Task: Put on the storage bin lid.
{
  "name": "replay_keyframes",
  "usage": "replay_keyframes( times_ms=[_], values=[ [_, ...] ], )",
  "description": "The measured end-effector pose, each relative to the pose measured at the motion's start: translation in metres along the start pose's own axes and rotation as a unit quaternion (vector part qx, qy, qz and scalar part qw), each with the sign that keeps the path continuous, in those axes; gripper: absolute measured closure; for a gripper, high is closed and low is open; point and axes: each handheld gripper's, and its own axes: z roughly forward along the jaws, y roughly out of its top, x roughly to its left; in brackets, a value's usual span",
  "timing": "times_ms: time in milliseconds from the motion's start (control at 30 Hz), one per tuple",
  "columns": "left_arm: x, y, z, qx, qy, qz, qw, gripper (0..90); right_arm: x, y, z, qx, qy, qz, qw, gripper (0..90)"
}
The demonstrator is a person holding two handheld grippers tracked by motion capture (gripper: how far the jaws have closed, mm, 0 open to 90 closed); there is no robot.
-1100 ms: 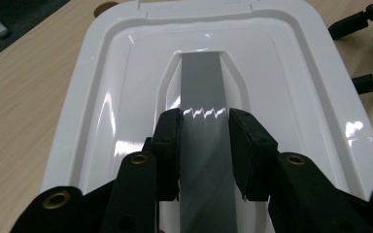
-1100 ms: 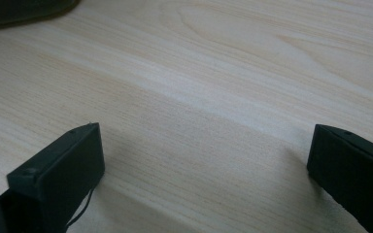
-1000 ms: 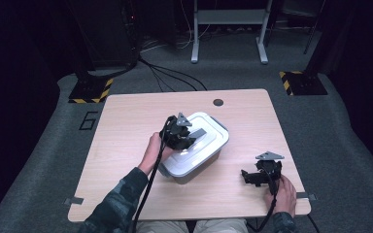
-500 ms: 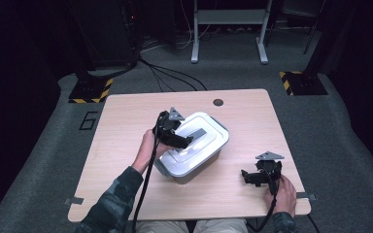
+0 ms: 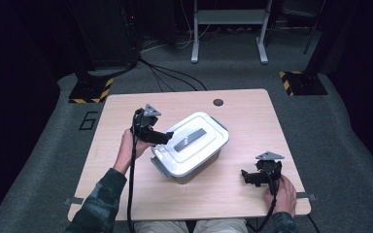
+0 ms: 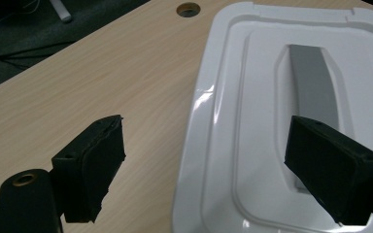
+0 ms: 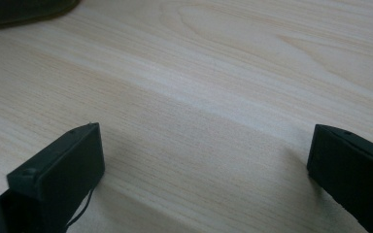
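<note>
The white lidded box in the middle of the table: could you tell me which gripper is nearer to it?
Left. The left gripper hovers at the white lidded box, jaws open over its edge; the right gripper sits apart, toward the table's near right corner.

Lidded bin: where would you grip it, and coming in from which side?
Judging by shape: the grey handle recessed in the bin's white lid, taken from above with the jaws across its width. It is a narrow raised strap, while the bin is likely too broad. The open left gripper is at the lid's edge.
</note>
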Motion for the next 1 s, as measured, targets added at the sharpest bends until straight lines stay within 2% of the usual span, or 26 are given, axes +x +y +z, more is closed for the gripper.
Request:
replay_keyframes(
  times_ms=[233,467,500,533,700,1000],
  values=[
    [0.021,-0.015,-0.009,0.008,0.018,-0.019,0.9996,13.1,0.000,0.000,0.000,0.000,0.000,0.000,1.0000,0.0],
    [0.039,-0.031,-0.013,0.008,0.041,-0.047,0.9980,11.4,0.000,0.000,0.000,0.000,0.000,0.000,1.0000,0.0],
    [0.044,-0.036,-0.012,0.001,0.048,-0.063,0.9968,11.4,0.000,0.000,0.000,0.000,0.000,0.000,1.0000,0.0],
    [0.050,-0.041,-0.013,0.006,0.052,-0.070,0.9962,11.3,0.000,0.000,0.000,0.000,0.000,0.000,1.0000,0.0],
    [0.061,-0.057,-0.011,0.015,0.063,-0.089,0.9939,11.3,0.000,0.000,0.000,0.000,0.000,0.000,1.0000,0.0],
    [0.081,-0.090,0.000,0.036,0.074,-0.130,0.9882,11.3,0.000,0.000,0.000,0.000,0.000,0.000,1.0000,0.0]
  ],
)
